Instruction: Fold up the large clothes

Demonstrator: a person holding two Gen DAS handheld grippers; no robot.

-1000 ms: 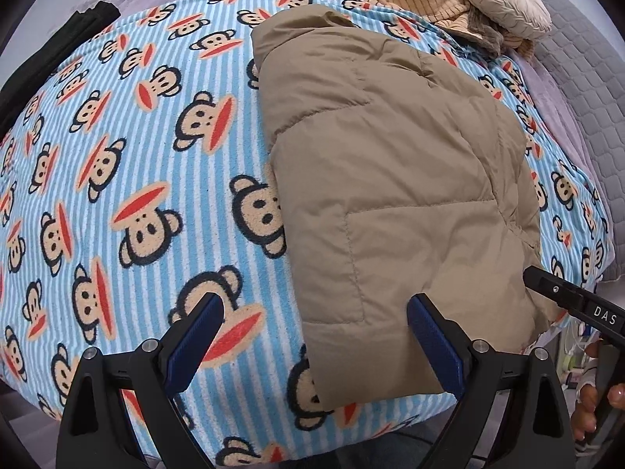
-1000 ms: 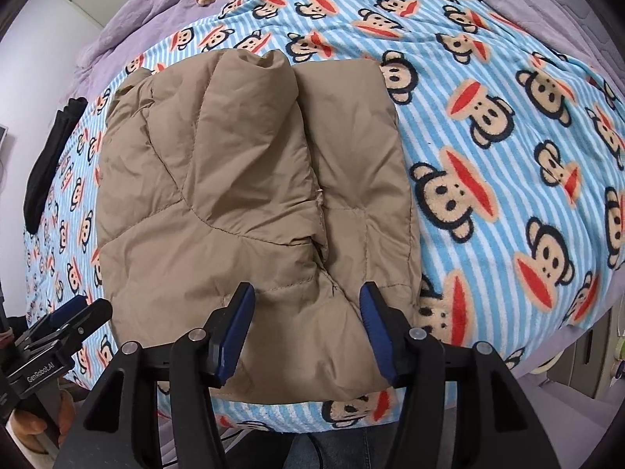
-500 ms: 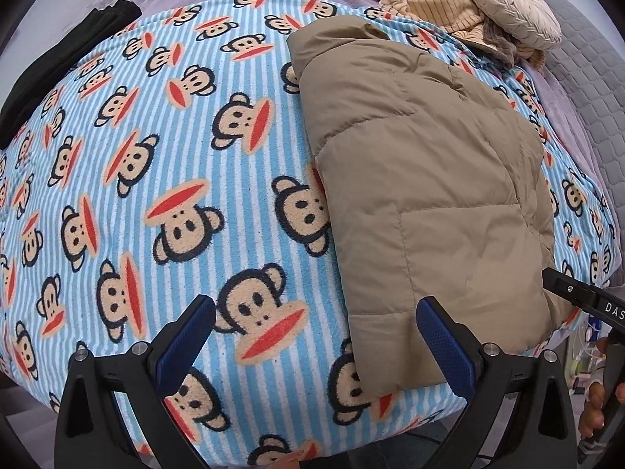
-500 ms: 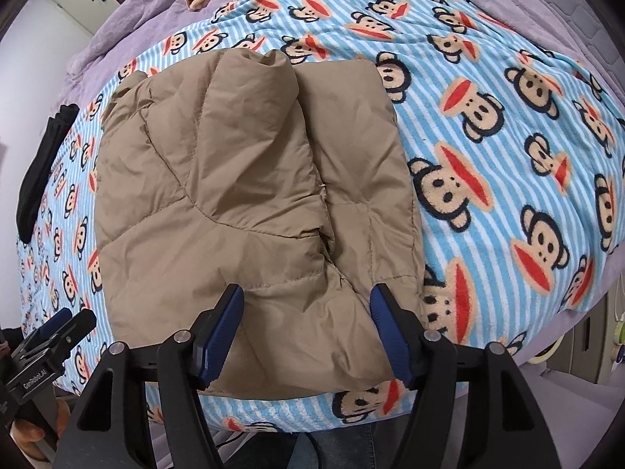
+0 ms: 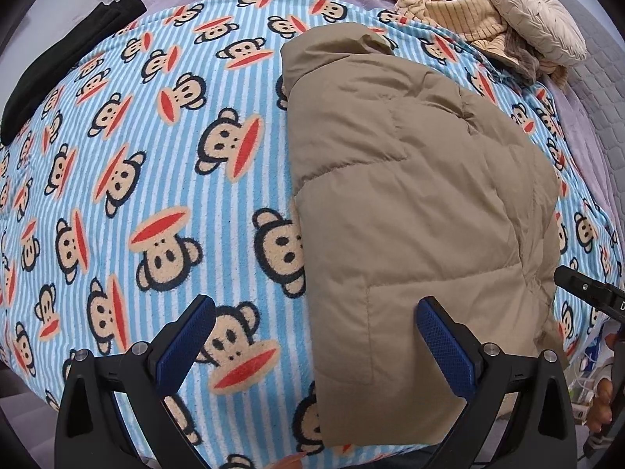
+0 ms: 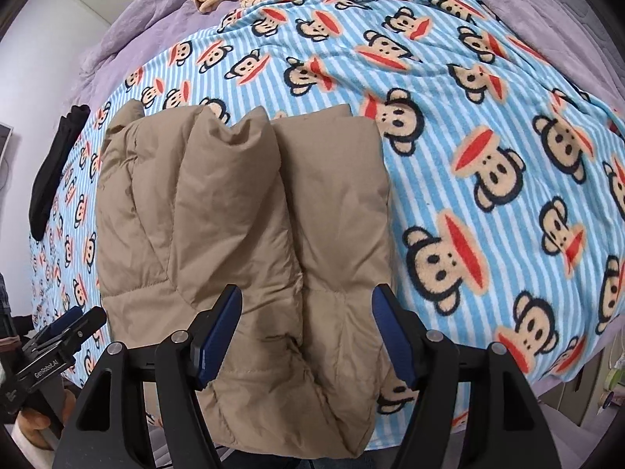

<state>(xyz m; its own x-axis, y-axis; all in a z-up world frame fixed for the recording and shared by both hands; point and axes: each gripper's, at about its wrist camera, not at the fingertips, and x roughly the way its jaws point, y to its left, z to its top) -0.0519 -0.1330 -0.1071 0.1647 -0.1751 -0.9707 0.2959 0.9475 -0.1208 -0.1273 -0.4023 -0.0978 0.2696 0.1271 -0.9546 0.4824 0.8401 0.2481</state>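
In the left wrist view, the folded tan puffer jacket (image 5: 410,203) is seen lying on the right half of the monkey-print blanket (image 5: 129,179), its near hem reaching the bed's front edge. A wide stretch of bare blanket is left open to its left, bounded far left by a black garment (image 5: 58,58); a pile of beige clothes (image 5: 461,11) and a cushion (image 5: 535,19) are heaped at the far edge. The left gripper (image 5: 316,344) is held wide open, nothing gripped, its right finger over the jacket's near corner.

In the right wrist view, the jacket (image 6: 242,234) is draped over the front edge, with open blanket (image 6: 488,156) to its right. The right gripper (image 6: 306,332) is spread open over the hem; contact cannot be told. "GenRobot.AI" is read on the left gripper (image 6: 58,336) at lower left.
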